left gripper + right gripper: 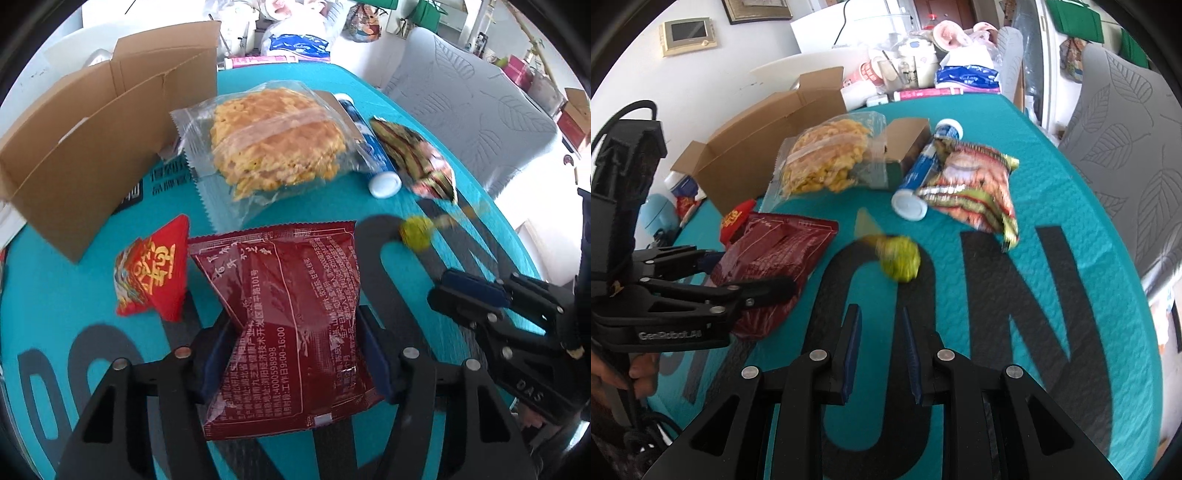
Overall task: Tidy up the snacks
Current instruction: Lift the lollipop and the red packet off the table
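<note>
Dark red packet [284, 325]: you have it between the fingers [218, 354] of the left gripper [295, 354], pads pressing its creased waist. It lies near the desk's near edge.
Handling: judge it light, soft and crinkly. The film looks slick and the contents may crush, so hold at the waist and do not squeeze harder.
Right gripper [879, 354]: its fingers are drawn nearly together with nothing between them. It hovers over the desk's middle.
Yellow-green sweet [899, 258]: small, round and twist-wrapped, just ahead of the right gripper. It is likely to roll; take it across the body, not by the wrapper tail.
Other snacks: clear noodle bag [273, 140], brittle by the look of it; blue tube [369, 151], rigid and apt to roll; striped packet [971, 184]; small red packet [151, 269].
Cardboard box [85, 155]: open, at the desk's far left corner, the probable destination.
Desk [1071, 184]: teal textured cover with large dark lettering, which should give fair grip.
Room: clutter lines the far edge, with a grey chair [469, 110] at the right.
</note>
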`<state>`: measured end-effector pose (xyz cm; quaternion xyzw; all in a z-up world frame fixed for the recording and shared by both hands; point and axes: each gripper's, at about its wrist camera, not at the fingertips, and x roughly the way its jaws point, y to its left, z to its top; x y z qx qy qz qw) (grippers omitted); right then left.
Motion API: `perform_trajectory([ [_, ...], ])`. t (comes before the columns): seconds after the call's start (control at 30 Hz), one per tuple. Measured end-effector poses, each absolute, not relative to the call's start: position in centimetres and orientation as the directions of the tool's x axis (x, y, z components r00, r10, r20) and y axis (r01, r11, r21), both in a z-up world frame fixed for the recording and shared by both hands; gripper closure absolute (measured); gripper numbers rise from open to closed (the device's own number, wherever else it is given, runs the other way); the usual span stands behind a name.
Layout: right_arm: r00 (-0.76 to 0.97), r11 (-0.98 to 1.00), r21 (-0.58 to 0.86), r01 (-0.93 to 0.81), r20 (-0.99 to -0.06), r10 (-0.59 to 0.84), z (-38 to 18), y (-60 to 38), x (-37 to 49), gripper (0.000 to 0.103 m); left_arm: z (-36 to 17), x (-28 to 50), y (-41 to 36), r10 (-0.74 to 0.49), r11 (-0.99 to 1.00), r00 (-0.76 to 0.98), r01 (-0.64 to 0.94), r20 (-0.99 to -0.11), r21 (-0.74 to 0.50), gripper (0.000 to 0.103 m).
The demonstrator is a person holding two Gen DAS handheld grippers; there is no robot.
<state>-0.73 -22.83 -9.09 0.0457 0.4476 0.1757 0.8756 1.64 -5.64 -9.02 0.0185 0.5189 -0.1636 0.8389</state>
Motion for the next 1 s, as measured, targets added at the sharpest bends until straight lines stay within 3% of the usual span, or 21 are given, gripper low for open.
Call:
perform_trajectory([
  [0.17,0.558,0.938,0.248,-0.242,-0.755,0.344,-8.8,-23.1,-1.7,0.080,-9.2,1.2,-5.7,-0.247,0.948,0.424,0.291,-0.872,-0.127,0.040],
  [0.23,0.565,0.942,0.248,-0.226,-0.754,0.334,-8.8,-23.3,-1.7,0.078,-9.4,1.7,-6.5,-0.224,0.948,0.427,0.303,-0.876,-0.095,0.030],
  [0.33,0.581,0.951,0.237,-0.201,-0.752,0.310,-8.8,-23.5,-1.0,0.063,-9.9,1.8,-8.0,-0.151,0.950,0.440,0.313,-0.885,-0.006,0.011],
  [0.4,0.589,0.954,0.234,-0.187,-0.751,0.299,-8.7,-23.7,-0.5,0.063,-10.0,2.1,-8.1,-0.141,0.956,0.445,0.294,-0.885,-0.005,0.008],
  [0.6,0.579,0.944,0.275,-0.181,-0.747,0.328,-8.9,-24.3,1.5,0.060,-10.0,2.7,-7.4,-0.177,0.959,0.465,0.279,-0.868,-0.046,0.010],
  [0.73,0.572,0.942,0.271,-0.195,-0.749,0.334,-9.2,-23.6,2.5,0.060,-9.5,1.2,-5.1,-0.175,0.966,0.499,0.255,-0.849,-0.049,0.037],
  [0.83,0.577,0.943,0.262,-0.206,-0.746,0.333,-9.2,-23.1,2.8,0.060,-9.3,1.0,-4.0,-0.193,0.967,0.498,0.242,-0.845,-0.078,0.041],
  [0.9,0.572,0.948,0.244,-0.204,-0.756,0.317,-9.4,-22.9,3.0,0.077,-9.2,0.7,-3.1,-0.198,0.968,0.498,0.236,-0.844,-0.088,0.041],
  [1.0,0.579,0.948,0.241,-0.209,-0.750,0.319,-9.3,-22.7,2.9,0.079,-9.2,0.9,-3.0,-0.208,0.968,0.498,0.230,-0.842,-0.103,0.041],
])
